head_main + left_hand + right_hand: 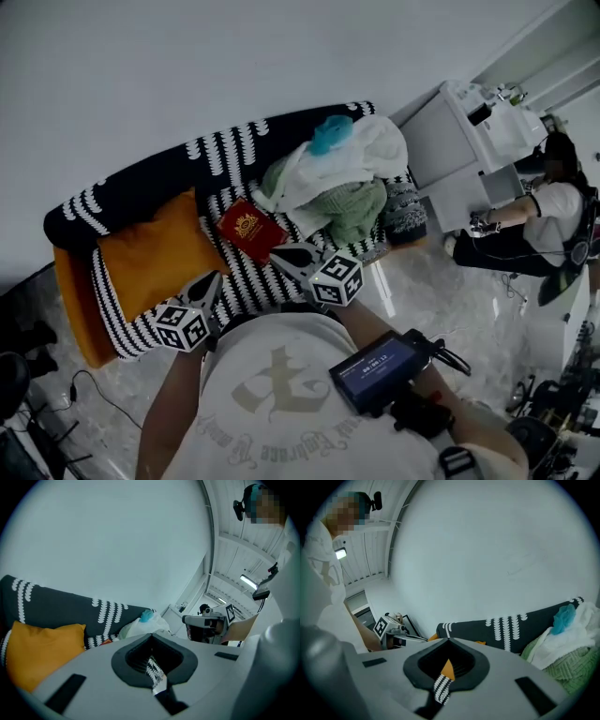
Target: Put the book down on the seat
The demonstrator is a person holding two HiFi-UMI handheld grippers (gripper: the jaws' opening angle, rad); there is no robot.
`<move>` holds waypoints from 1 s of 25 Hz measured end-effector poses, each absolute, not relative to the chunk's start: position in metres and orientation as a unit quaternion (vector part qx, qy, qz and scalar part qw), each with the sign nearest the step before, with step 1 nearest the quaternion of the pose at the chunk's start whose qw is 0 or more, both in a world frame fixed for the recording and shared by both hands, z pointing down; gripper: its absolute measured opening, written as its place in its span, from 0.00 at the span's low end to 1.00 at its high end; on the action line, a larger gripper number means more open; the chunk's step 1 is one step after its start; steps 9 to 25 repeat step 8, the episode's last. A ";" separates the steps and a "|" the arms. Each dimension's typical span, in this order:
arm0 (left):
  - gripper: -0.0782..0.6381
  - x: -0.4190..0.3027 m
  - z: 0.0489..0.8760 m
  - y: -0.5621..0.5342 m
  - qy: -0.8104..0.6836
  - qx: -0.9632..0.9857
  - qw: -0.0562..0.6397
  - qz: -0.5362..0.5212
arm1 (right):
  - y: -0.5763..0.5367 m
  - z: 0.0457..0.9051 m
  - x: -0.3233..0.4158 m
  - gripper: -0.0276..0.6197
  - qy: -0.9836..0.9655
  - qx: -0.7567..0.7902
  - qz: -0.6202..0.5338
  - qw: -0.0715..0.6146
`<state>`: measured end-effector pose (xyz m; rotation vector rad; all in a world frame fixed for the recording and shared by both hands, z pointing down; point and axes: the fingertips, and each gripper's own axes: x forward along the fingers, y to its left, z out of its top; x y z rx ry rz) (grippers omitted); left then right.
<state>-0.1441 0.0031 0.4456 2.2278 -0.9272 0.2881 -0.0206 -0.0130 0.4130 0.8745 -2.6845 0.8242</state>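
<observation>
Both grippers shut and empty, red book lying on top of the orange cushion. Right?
One error: the red book is not on the orange cushion. The head view shows it flat on the striped seat, between the cushion and the clothes pile. The rest holds: left gripper and right gripper are shut and empty.

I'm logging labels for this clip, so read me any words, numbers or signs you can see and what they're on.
Nothing legible.
Red book: gold emblem, lettering too small.
Shirt: curved print, blurred.
Screen on right forearm: too small.
Cubes on left gripper and right gripper: square markers only.
</observation>
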 end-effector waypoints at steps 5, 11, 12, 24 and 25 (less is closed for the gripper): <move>0.12 -0.144 0.442 0.006 -0.353 0.863 0.343 0.116 | -0.010 0.411 -0.019 0.06 -0.908 0.299 0.278 0.097; 0.12 -0.144 0.440 0.006 -0.353 0.863 0.340 0.118 | -0.008 0.411 -0.018 0.06 -0.908 0.299 0.278 0.097; 0.12 -0.144 0.440 0.006 -0.353 0.863 0.340 0.118 | -0.008 0.411 -0.018 0.06 -0.908 0.299 0.278 0.097; 0.12 -0.144 0.440 0.006 -0.353 0.863 0.340 0.118 | -0.008 0.411 -0.018 0.06 -0.908 0.299 0.278 0.097; 0.12 -0.144 0.440 0.006 -0.353 0.863 0.340 0.118 | -0.008 0.411 -0.018 0.06 -0.908 0.299 0.278 0.097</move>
